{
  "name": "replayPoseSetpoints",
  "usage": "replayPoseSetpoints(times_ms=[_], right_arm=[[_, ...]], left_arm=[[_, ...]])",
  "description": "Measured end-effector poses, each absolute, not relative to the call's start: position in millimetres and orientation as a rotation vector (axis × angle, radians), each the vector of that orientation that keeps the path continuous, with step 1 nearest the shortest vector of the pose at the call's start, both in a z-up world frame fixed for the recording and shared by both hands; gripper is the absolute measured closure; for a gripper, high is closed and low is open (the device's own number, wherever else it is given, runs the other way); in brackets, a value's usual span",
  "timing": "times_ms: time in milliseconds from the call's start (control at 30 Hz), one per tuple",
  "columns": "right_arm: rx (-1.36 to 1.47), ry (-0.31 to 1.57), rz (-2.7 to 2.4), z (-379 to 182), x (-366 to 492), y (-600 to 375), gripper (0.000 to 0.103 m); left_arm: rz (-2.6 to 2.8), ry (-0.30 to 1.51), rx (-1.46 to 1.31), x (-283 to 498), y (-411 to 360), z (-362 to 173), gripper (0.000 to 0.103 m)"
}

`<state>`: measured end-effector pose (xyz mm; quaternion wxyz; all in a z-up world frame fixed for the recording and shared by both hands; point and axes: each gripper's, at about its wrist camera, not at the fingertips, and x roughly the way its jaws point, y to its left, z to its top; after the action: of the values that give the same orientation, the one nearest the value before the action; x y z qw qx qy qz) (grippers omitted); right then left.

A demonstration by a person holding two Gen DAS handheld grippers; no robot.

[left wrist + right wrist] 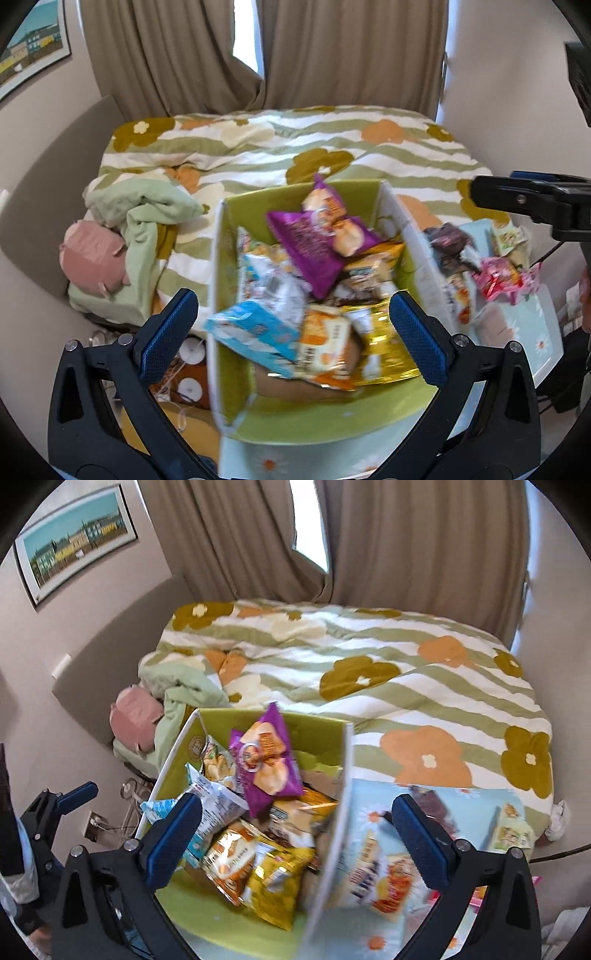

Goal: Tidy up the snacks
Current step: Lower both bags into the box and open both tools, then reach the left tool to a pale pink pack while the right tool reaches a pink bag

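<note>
Snack packets (317, 295) are shown heaped inside a green-lined cardboard box (236, 410), which is set on a pale blue flowered cloth (373, 941) at the near edge of a bed. A purple packet (314, 247) is seen lying on top of the heap, with a light blue packet (251, 328) and a gold packet (384, 354) nearer the cameras. Further packets (476, 266) are left loose on the cloth just beside the box's right wall. The left gripper (293, 341) is held above the box with its jaws spread wide and nothing gripped between them. The right gripper (295, 840) is likewise spread to its widest, straddling the box's right wall without contact, and nothing is held. A striped, flowered quilt (406, 686) is seen covering the bed behind.
</note>
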<state>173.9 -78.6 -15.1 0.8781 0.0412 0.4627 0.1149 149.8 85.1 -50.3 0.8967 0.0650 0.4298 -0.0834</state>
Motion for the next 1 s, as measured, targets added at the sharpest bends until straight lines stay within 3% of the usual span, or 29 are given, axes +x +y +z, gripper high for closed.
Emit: replayPoseSetpoints(times_ms=[300, 533, 1000], right_arm=[[0.091, 0.892, 0.17, 9, 114, -203, 0.0], [0.124, 0.899, 0.1, -6, 80, -293, 0.001], [0.187, 1.041, 0.064, -120, 61, -390, 0.001]], left_arm=[[-0.217, 0.855, 0.108, 114, -16, -33, 0.001], [-0.243, 0.875, 0.131, 86, -99, -47, 0.001], [-0.19, 1.067, 0.103, 80, -196, -165, 0.001]])
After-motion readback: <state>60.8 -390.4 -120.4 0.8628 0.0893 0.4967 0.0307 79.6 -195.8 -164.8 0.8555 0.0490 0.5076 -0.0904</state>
